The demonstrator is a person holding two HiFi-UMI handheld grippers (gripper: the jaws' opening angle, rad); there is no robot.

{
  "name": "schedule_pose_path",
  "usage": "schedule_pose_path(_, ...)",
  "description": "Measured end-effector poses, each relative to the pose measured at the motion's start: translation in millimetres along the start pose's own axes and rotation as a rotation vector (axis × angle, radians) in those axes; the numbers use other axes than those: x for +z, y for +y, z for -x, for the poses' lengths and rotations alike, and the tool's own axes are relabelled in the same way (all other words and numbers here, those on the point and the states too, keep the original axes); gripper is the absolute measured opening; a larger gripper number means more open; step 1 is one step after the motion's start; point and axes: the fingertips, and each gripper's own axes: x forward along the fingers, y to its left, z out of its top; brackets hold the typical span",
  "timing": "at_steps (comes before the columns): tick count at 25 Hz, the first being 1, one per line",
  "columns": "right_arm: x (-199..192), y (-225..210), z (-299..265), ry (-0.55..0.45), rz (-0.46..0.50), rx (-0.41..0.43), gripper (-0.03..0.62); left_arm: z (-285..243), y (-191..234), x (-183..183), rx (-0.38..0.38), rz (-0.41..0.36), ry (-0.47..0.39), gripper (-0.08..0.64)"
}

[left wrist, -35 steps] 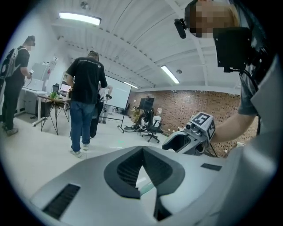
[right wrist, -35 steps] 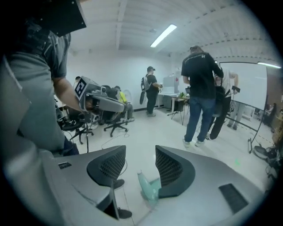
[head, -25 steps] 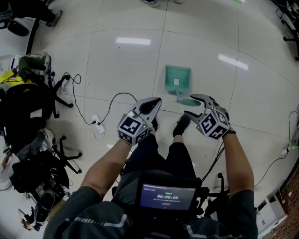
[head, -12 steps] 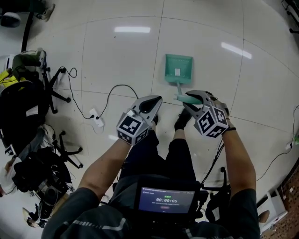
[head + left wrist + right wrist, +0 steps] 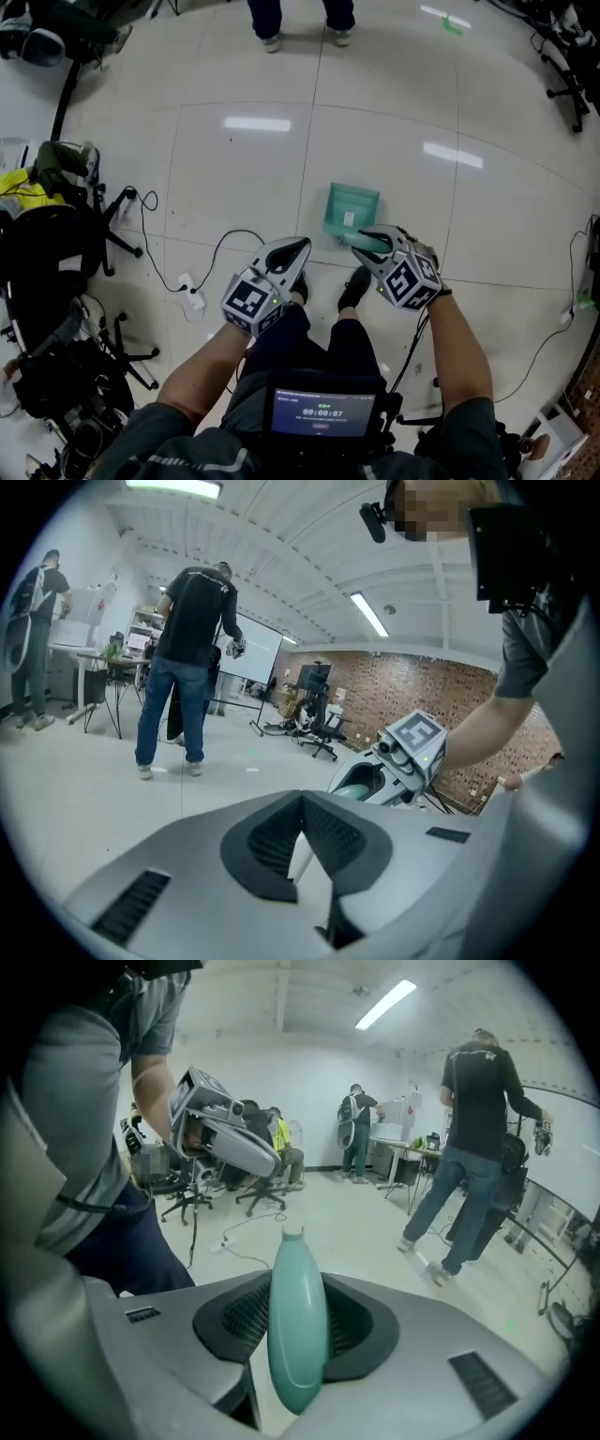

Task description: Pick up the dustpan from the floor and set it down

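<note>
In the head view the green dustpan [image 5: 352,211] hangs just above the tiled floor, pan end away from me. My right gripper [image 5: 371,242] is shut on its handle; its jaws have just been closing with the handle between them. In the right gripper view the rounded green handle [image 5: 298,1326] lies clamped between the dark pads and sticks out forward. My left gripper [image 5: 295,249] is beside it on the left, shut and with nothing in it [image 5: 302,803]. The left gripper view also catches the right gripper [image 5: 398,761] with the green handle in it.
A person [image 5: 300,19] stands on the floor beyond the dustpan. A black cable and white power strip [image 5: 192,281] lie to the left. Chairs and bags [image 5: 47,225] crowd the left edge. My feet [image 5: 354,286] are just below the grippers.
The right gripper's jaws went from open around the handle to shut on it. The dustpan has come up off the floor. Both grippers have risen.
</note>
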Motion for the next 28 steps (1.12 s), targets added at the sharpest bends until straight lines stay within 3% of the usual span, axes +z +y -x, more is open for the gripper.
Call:
schedule_pose_path(3, 61, -12, 65, -0.065, -0.003, -0.051, 0.156, 22, -16, 76, 0.017, -0.040, -0.076, 0.034)
schedule_pose_path(7, 140, 14, 151, -0.142, -0.045, -0.093, 0.156, 83, -55, 165, 0.002, -0.060, -0.192, 0.034)
schedule_pose_path(14, 241, 49, 283, -0.276, -0.089, -0.179, 0.156, 172, -132, 274, -0.008, -0.085, -0.307, 0.033)
schedule_pose_path(19, 276, 63, 339, -0.303, -0.058, -0.209, 0.155, 201, -170, 314, -0.049, -0.133, -0.401, 0.032)
schedule_pose_path(28, 318, 73, 384, -0.369, -0.045, -0.258, 0.155, 245, -193, 357, -0.055, -0.169, -0.493, 0.032)
